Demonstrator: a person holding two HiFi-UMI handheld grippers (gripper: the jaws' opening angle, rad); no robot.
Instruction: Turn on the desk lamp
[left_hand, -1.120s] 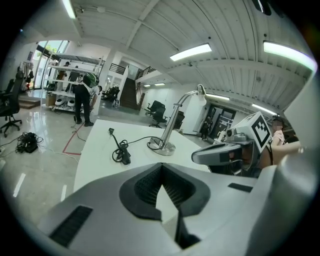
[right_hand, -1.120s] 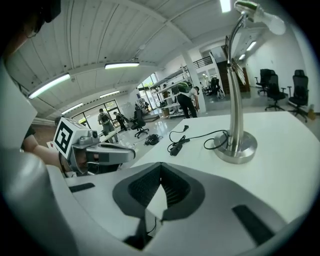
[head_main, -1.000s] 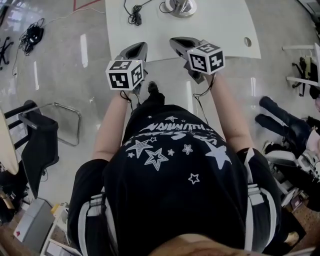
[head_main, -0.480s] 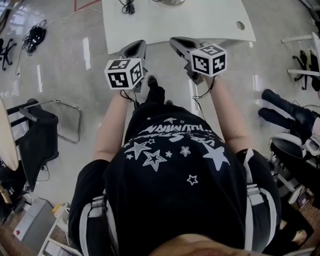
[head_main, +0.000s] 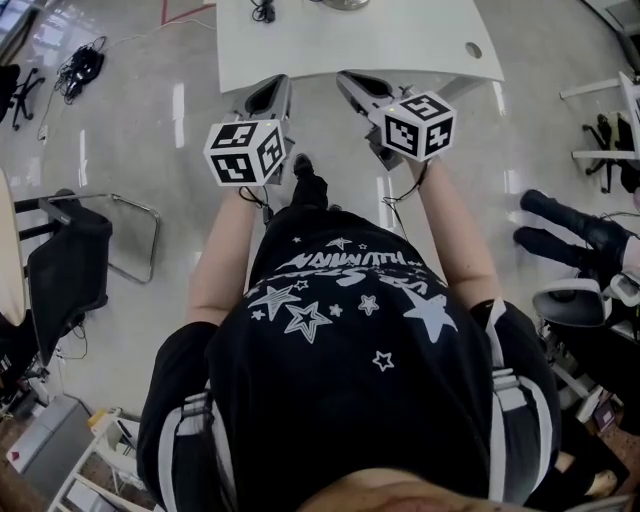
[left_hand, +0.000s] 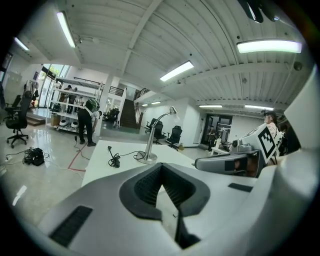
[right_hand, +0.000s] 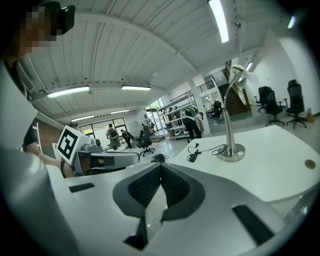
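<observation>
The left gripper (left_hand: 161, 166) and the right gripper (right_hand: 161, 166) each keep their fingers clenched together on nothing at the near edge of the white desk (right_hand: 280, 165), where the desk lamp (right_hand: 230, 125) stands upright farther back.

Counter (head_main: 400, 45) near and middle part bare, free to pass over. Far side blocked by desk lamp (right_hand: 231, 150) base and upright stem, bundled cable (right_hand: 195, 155) just beside it. Floor (head_main: 130, 150) left of counter open.
</observation>
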